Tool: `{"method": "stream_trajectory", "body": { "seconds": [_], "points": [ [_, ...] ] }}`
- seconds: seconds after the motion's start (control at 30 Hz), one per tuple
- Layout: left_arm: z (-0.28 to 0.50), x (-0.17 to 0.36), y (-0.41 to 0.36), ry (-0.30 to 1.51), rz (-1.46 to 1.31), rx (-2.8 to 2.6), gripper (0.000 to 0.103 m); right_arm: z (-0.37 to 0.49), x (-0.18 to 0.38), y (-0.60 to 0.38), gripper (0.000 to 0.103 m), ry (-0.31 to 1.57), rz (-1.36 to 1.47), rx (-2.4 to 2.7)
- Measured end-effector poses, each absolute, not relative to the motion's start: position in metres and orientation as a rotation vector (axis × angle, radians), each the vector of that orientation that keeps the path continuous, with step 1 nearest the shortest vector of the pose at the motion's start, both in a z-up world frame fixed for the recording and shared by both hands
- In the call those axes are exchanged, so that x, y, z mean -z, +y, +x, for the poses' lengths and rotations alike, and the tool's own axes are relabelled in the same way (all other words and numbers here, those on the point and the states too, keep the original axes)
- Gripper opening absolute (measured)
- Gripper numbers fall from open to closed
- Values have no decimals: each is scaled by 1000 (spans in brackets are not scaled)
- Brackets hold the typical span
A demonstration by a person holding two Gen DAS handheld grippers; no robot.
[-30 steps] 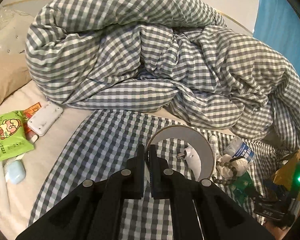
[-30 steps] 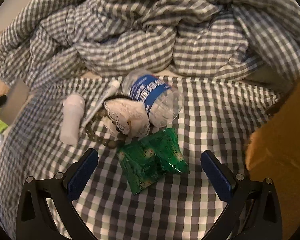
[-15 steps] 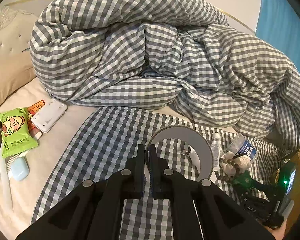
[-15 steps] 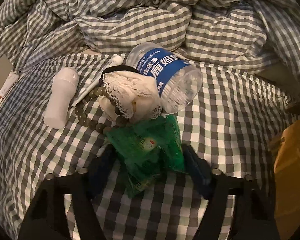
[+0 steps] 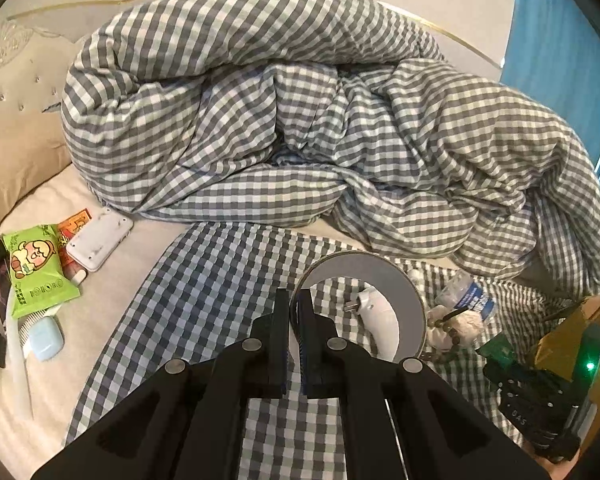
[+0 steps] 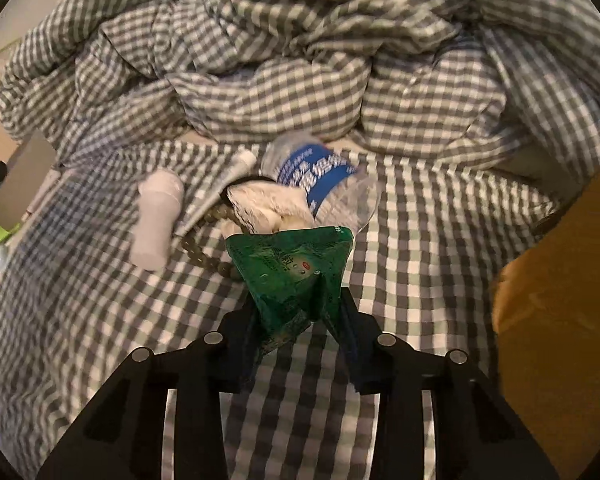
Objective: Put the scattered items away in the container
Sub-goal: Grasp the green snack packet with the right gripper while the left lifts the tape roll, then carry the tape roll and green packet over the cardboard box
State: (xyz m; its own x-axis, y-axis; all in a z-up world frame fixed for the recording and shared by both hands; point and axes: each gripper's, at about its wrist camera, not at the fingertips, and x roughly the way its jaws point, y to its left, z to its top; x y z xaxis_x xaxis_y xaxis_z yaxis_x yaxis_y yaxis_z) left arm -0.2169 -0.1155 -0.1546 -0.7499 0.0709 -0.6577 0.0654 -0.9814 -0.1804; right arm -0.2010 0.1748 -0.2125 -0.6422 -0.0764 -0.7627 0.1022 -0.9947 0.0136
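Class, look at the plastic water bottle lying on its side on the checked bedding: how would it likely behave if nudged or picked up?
The water bottle lies on its side with a round body, so a nudge would probably roll it. It looks clear and mostly empty, so likely light. Its thin wall may dent under the fingers.

Bottle (image 6: 320, 188) behind packet (image 6: 296, 272); tube (image 6: 156, 220) left of both; duvet (image 6: 300, 60) behind all.

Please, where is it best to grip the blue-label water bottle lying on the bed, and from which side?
Probably across the labelled middle of the water bottle, coming from above. It lies on its side on the checked sheet, its round flanks exposed, but the lace cloth crowds its near-left side.
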Motion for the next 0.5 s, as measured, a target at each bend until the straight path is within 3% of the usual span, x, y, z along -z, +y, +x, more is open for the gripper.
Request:
{"method": "stream_trajectory", "body": {
  "seconds": [0.5],
  "points": [
    [-166,73,-61,-231,-940,-2911,3,-113,91,195,35,-18,977,2855]
  ]
}}
